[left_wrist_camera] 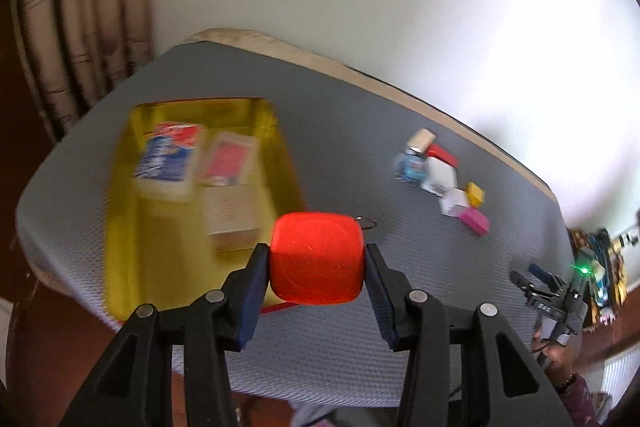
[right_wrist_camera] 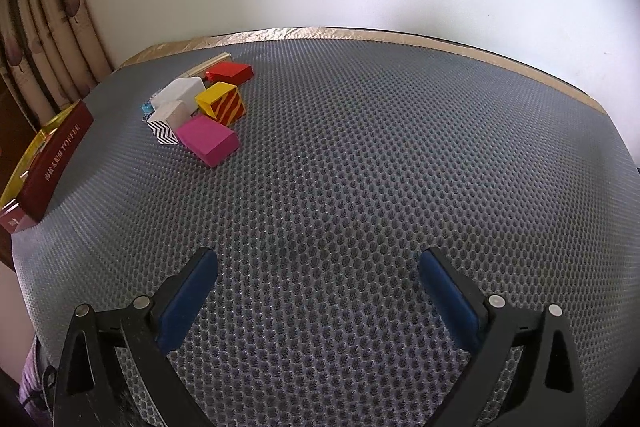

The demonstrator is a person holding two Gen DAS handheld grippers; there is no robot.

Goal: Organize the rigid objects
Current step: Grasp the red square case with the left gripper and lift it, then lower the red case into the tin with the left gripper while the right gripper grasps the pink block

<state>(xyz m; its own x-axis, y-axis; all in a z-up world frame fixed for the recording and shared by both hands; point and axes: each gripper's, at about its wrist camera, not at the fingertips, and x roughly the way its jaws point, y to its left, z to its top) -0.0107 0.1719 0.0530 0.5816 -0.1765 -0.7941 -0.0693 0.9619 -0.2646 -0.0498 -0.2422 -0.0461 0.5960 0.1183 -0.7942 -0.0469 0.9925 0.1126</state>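
My left gripper [left_wrist_camera: 317,259] is shut on a rounded red-orange block [left_wrist_camera: 317,259] with a small metal ring at its far side, held above the grey mat beside the yellow tray [left_wrist_camera: 120,227]. The tray holds a blue-and-red box [left_wrist_camera: 168,157], a red card box [left_wrist_camera: 230,159] and a pale wooden box [left_wrist_camera: 232,215]. A cluster of small boxes lies further along the mat: pink [right_wrist_camera: 208,140], yellow with red stripes [right_wrist_camera: 222,103], red [right_wrist_camera: 231,72], white [right_wrist_camera: 180,91] and zigzag-patterned [right_wrist_camera: 165,130]. My right gripper [right_wrist_camera: 318,283] hovers open over bare mat, nothing between its fingers.
A dark red toffee box [right_wrist_camera: 52,167] leans on the tray's edge at the left of the right wrist view. The grey honeycomb mat [right_wrist_camera: 360,167] covers the table, with a tan edge at the back by a white wall. Curtains [left_wrist_camera: 76,27] hang at the left.
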